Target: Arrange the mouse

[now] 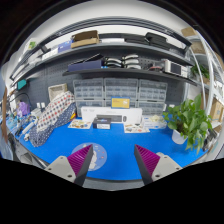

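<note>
My gripper (113, 160) is open and empty, held over a blue mat (120, 142) that covers the table. The purple pads (84, 157) stand wide apart, with only bare mat between them. A pale round patch (97, 151) lies on the mat just beside the left finger; I cannot tell whether it is a print or an object. Small white items (103, 123) sit at the mat's far edge, well beyond the fingers. I cannot tell whether one of them is the mouse.
A green potted plant (190, 120) stands at the right of the mat. A patterned cloth-covered thing (50, 117) stands at the left. Drawer units (120, 95) and shelves with boxes (110, 62) line the back wall.
</note>
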Demonstrator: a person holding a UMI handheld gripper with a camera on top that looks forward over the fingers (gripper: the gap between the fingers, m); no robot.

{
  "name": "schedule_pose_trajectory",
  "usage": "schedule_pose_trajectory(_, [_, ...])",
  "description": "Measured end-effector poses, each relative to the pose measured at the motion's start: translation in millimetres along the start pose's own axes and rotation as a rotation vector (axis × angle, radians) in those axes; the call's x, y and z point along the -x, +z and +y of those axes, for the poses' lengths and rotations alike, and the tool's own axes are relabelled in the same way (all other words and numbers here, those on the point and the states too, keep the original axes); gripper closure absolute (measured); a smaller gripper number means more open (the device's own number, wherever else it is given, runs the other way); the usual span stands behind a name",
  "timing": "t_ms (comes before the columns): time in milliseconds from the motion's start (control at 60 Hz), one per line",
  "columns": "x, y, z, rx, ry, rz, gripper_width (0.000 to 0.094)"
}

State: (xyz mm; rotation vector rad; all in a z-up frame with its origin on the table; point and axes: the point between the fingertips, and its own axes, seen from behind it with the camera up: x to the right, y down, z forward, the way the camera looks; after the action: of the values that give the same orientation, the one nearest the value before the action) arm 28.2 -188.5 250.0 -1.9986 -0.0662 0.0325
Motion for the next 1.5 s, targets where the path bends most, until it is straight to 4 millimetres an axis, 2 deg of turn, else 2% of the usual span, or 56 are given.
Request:
schedule_pose_trajectory(150, [-8.6, 8.1, 20.5, 0.014, 0.008, 0.003, 0.0098])
schedule_pose_trajectory(367, [-36.3, 26.2, 92.4, 0.118, 0.012, -0.003, 0.0094])
schedule_pose_trajectory(450, [-62.6, 32.0, 122.6, 0.155, 0.006, 0.022, 0.0091])
schedule_pose_trajectory(567, [-110.9, 43.8, 160.4, 0.207, 0.008, 0.075, 0.0097])
schedule_pose_trajectory(717, [-175.0, 62.6, 193.1, 0.267, 0.006, 0.136, 0.0091])
schedule_pose_trajectory(833, [-214.8, 83.1, 202.0, 0.282, 0.013, 0.157, 0.0102])
schedule_pose_trajectory(1050, [-255.8, 138.0, 196.9, 0.295, 0.035, 0.145, 0.0107])
schedule_pose_trajectory(1217, [-272.0, 171.8, 196.2, 0.31, 0.059, 0.132, 0.0142])
schedule_pose_trajectory(1317, [-278.8, 185.6, 194.3, 0.307, 0.066, 0.13, 0.0203])
schedule_pose_trajectory(1383, [-282.6, 191.3, 195.6, 0.321, 0.07, 0.134, 0.0256])
schedule_pose_trajectory(1400, [-280.5, 192.8, 194.8, 0.319, 0.076, 0.124, 0.0312])
schedule_pose_trajectory(1433, [-278.3, 195.2, 195.0, 0.323, 0.091, 0.115, 0.0286])
schedule_pose_trajectory(1500, [-275.3, 196.4, 195.0, 0.332, 0.081, 0.109, 0.0412])
